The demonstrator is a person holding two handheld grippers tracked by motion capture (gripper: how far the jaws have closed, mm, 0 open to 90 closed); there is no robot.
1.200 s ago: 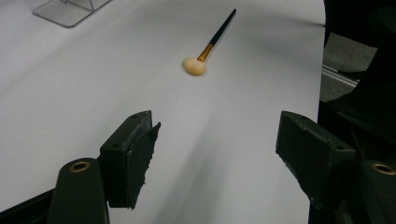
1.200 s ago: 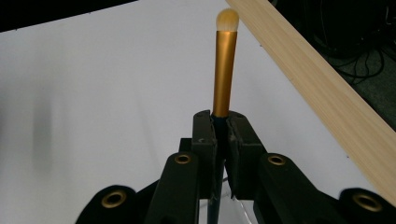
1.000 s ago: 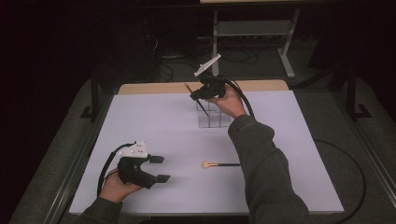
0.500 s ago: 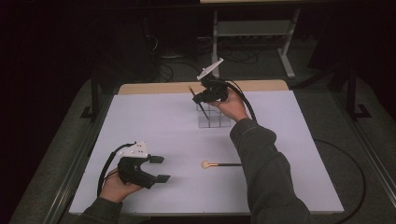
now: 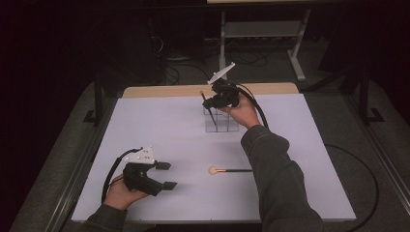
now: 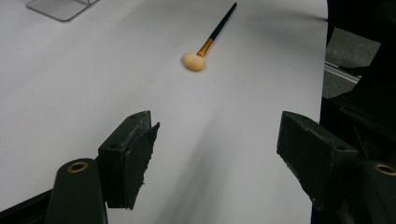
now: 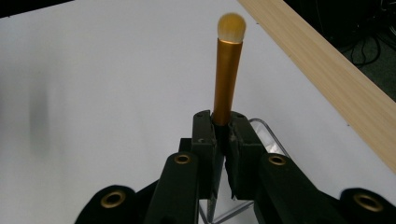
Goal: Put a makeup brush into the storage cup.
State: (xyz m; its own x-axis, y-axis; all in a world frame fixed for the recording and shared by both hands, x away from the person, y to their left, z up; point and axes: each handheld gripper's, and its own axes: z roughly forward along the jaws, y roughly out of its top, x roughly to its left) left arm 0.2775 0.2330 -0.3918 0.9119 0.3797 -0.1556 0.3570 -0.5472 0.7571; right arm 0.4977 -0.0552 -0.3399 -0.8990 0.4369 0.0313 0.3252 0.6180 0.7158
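Right gripper (image 7: 223, 135) clenched on gold brush (image 7: 227, 79), bristles up, probably seating it in clear organizer (image 5: 221, 122); left gripper (image 6: 217, 154) released, idle near fan brush (image 6: 205, 46).

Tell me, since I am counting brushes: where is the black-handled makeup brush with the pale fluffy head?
High view: the black-handled makeup brush lies flat on the white table, nearer the person than the clear organiser.

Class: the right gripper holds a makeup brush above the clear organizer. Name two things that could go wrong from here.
1. The right gripper pinches the gold brush by a narrow part of its shaft, so it might tilt or slip while being lowered.
2. The clear organizer looks light and has narrow compartments; a handle that catches a divider could push or tip it.
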